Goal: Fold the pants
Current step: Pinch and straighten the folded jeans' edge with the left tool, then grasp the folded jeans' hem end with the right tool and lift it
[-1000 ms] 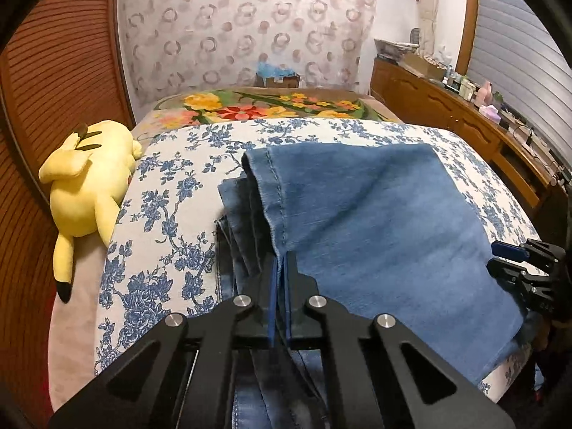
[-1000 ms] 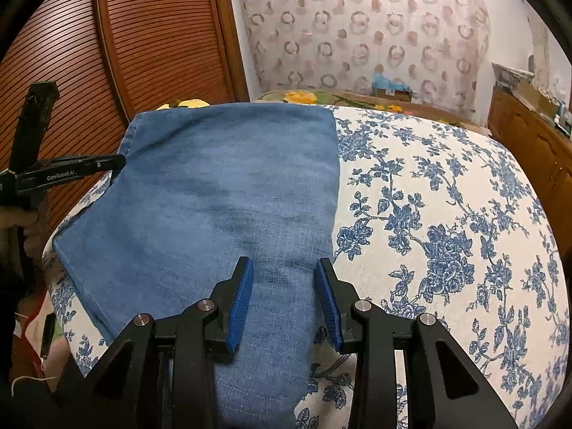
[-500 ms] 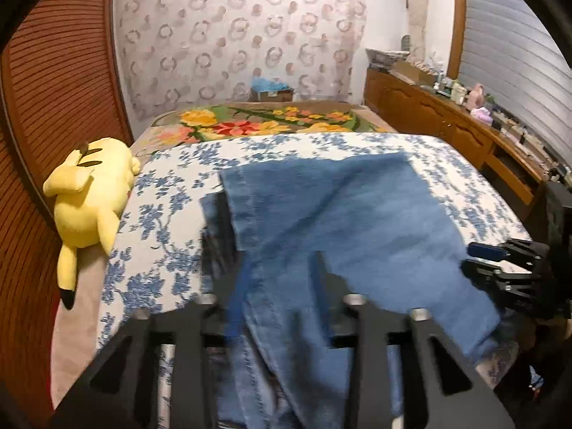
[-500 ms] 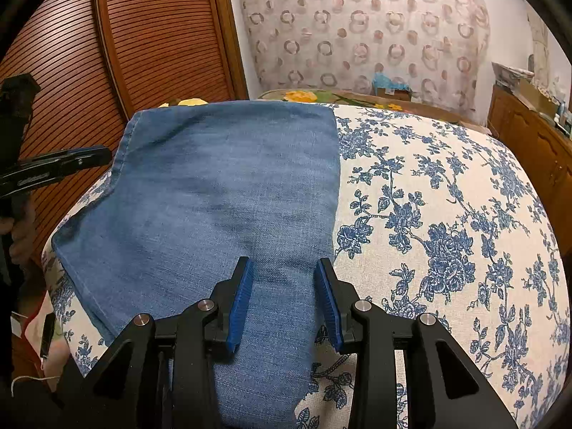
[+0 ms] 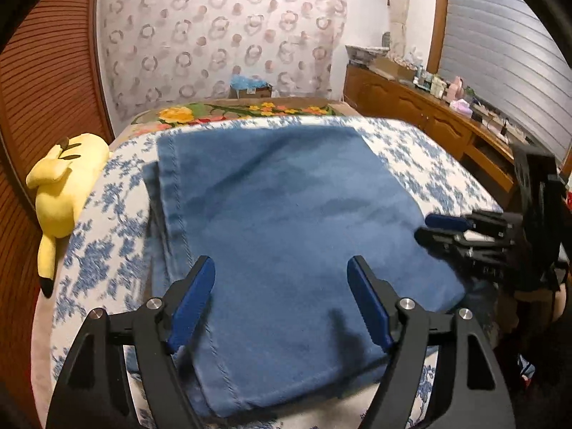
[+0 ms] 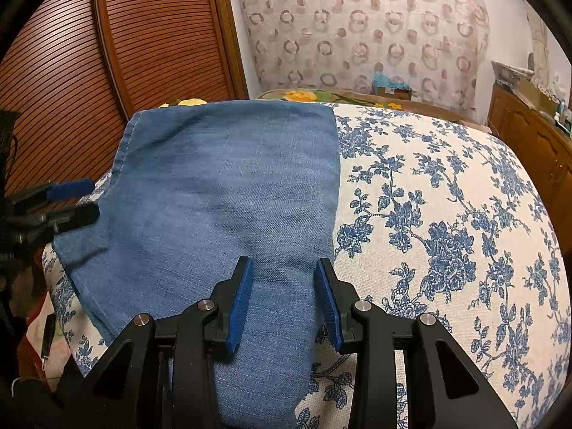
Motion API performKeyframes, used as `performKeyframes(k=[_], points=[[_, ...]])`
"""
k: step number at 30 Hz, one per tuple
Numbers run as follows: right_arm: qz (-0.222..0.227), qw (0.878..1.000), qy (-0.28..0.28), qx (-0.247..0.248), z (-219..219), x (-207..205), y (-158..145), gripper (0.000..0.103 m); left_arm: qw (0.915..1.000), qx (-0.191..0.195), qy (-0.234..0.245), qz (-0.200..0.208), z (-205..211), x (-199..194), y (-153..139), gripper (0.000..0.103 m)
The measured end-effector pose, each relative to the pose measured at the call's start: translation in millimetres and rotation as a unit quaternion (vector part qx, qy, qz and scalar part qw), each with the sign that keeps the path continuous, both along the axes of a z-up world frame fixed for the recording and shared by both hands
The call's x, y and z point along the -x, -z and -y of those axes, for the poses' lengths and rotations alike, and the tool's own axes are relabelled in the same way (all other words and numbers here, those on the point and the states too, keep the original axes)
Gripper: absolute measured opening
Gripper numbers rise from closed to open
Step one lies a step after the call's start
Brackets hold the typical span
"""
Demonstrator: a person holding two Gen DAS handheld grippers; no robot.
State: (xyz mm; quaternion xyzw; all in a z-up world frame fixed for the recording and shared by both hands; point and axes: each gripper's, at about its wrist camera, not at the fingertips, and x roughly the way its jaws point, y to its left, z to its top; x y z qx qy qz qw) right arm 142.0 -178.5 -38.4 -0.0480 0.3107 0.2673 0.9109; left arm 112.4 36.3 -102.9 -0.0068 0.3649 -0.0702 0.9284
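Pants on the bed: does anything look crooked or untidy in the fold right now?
Mostly neat. The pants lie flat on the bedspread, but on their left side the lower layers stick out past the top layer's seamed edge, so the stack isn't flush.

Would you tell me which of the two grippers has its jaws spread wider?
The left gripper: its jaws have just been opening wide above the jeans; the right gripper keeps a narrower gap.

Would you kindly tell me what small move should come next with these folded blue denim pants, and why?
Probably press and smooth the folded blue denim pants flat. The left gripper, jaws just opened wide, hangs over them holding nothing; the right gripper is open above the denim too. Soft creases cross the top layer, lying on the floral bedspread.
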Motion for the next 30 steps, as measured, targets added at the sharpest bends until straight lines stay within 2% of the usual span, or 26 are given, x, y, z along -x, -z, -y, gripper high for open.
performKeyframes(k=[5,8,13,16,23,30], points=[[-0.001,1.000,0.005,0.002,-0.3,0.3,0.1,0.040,0.9999,-0.010,0.001,-0.013,4.7,-0.1,11.1,0.077],[-0.003,1.000,0.026,-0.001,3.0,3.4,-3.7,0.040,0.9997,-0.011,0.000,-0.021,4.9,-1.0,17.6,0.077],[-0.013,1.000,0.021,-0.005,9.1,17.8,-7.8,0.042,0.9997,-0.013,-0.001,-0.022,4.1,0.6,23.6,0.077],[-0.022,1.000,0.017,-0.016,16.0,27.5,-9.0,0.047,0.9997,-0.014,0.000,-0.020,4.5,1.3,24.3,0.077],[-0.045,0.998,0.023,-0.025,20.8,30.0,1.1,0.049,0.9997,-0.017,0.000,-0.019,4.8,1.5,23.6,0.077],[-0.032,0.999,0.021,-0.030,14.9,37.6,1.4,0.050,0.9997,-0.020,-0.002,-0.015,4.7,1.0,23.1,0.077]])
